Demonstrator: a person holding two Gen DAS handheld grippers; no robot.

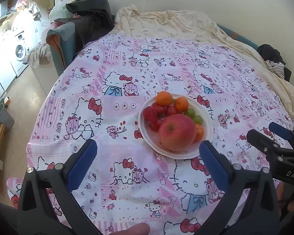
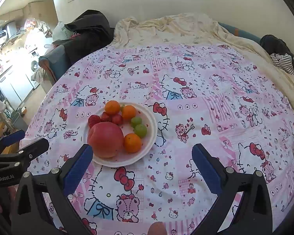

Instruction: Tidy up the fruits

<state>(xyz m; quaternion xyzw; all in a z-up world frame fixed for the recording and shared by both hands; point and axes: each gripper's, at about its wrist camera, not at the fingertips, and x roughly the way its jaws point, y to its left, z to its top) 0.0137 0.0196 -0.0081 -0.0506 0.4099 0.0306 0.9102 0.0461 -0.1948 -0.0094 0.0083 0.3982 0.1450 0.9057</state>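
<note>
1. White plate (image 2: pixel 151 137) sits near the middle of the table, toward its near edge, on the pink cartoon-print cloth (image 2: pixel 205 117); every fruit in view lies on it: a large red apple (image 2: pixel 105 139) at the near side, one orange (image 2: pixel 132 143) touching it, two more oranges (image 2: pixel 112 107) at the far rim, strawberries (image 2: pixel 94 120) on the left and green grapes (image 2: pixel 140 130) on the right.
2. Such a scene fits either fruit already gathered onto the plate or a mixed plate waiting to be sorted; the pictures do not settle which.
3. Whichever it is, good handling means taking one fruit at a time from above, closing gently on soft strawberries and grapes, and keeping the light plate from sliding on the cloth.
4. Left gripper (image 1: pixel 148 164) hovers over the near edge, aimed at the plate's near-left side; its blue-padded jaws are spread wide and hold nothing.
5. Right gripper (image 2: pixel 142 168) hovers beside it, level with it, its left finger (image 2: pixel 78 168) close to the apple in that view; its jaws are likewise spread wide and empty.
6. Both point forward and slightly down across the table.
</note>
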